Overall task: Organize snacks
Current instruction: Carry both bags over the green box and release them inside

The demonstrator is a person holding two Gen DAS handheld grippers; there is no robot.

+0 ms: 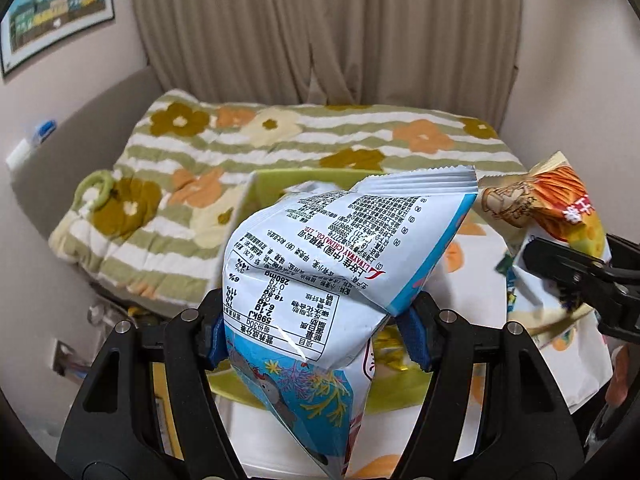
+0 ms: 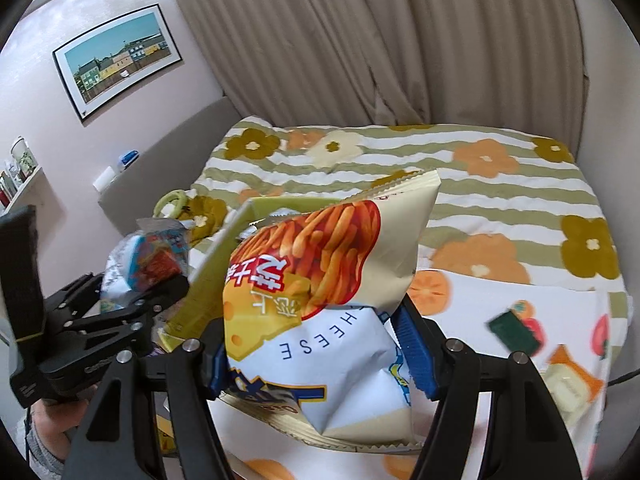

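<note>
My left gripper (image 1: 316, 334) is shut on a blue and white snack bag (image 1: 332, 240), its blue pads pinching the bag's lower half, the printed back panel facing me. My right gripper (image 2: 316, 360) is shut on a cream cheese-stick bag (image 2: 320, 276) with orange sticks and a yellow cheese picture. Both bags hang in the air above an open lime-green box (image 2: 216, 276). In the left wrist view the right gripper (image 1: 540, 260) holds the cheese-stick bag (image 1: 548, 204) at the right edge. In the right wrist view the left gripper (image 2: 160, 286) holds the blue bag (image 2: 148, 252) at the left.
A bed with a striped floral blanket (image 1: 168, 184) fills the background, with beige curtains (image 1: 320, 32) behind it. A white fruit-print cloth (image 2: 500, 312) lies under the box, with a small dark green packet (image 2: 516, 330) on it. A hand (image 2: 48, 436) shows at the lower left.
</note>
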